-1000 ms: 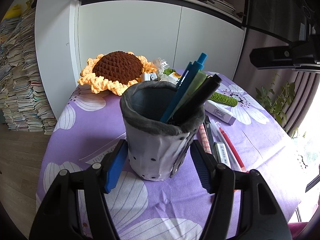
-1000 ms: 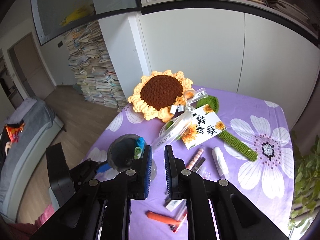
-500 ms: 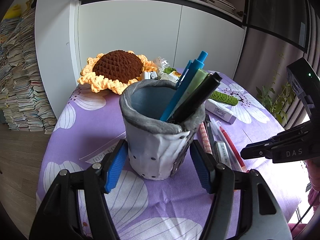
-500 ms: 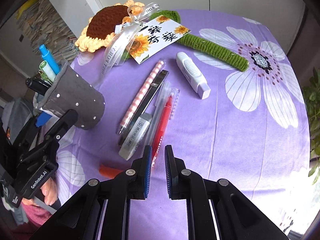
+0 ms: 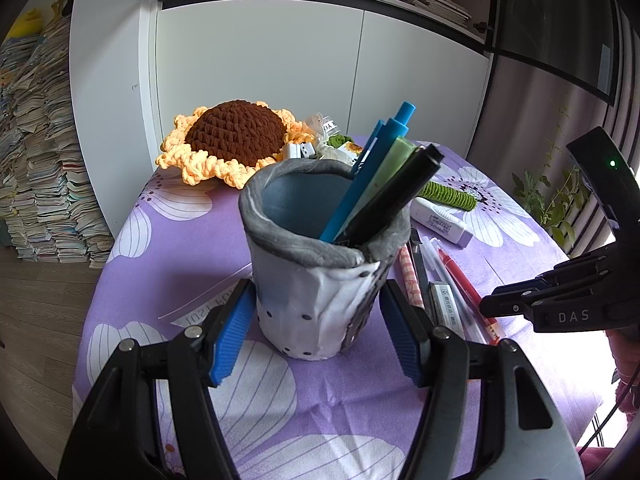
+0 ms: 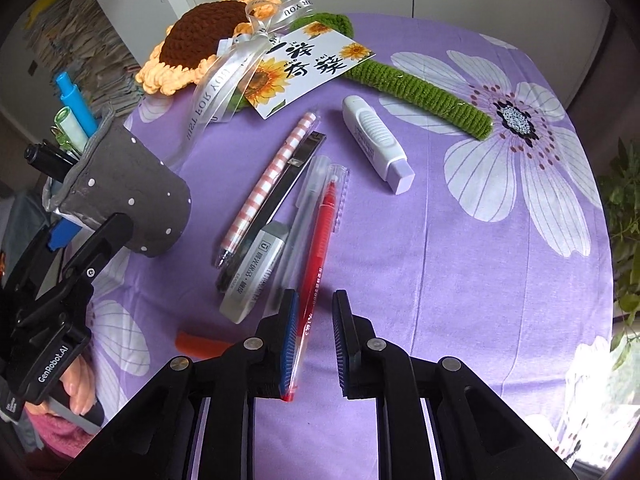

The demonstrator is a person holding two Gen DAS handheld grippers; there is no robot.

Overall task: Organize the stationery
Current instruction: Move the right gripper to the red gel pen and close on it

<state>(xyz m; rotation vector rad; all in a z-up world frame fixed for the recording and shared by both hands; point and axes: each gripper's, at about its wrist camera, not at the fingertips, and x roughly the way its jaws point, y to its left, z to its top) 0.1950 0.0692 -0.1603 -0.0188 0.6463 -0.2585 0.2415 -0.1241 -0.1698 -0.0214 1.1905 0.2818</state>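
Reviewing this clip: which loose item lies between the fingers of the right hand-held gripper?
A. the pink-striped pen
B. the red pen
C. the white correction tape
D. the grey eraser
B: in the right wrist view the red pen runs down into the open gap of the right hand-held gripper, its lower end close beside the left finger, jaws not closed on it.

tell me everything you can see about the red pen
The red pen is a slim stick with a translucent red barrel, a clear cap at its far end and small print along the near part. It lies flat on the purple flowered tablecloth, close beside a clear pen. Its near end runs between the open fingers of the right gripper, not yet clamped.
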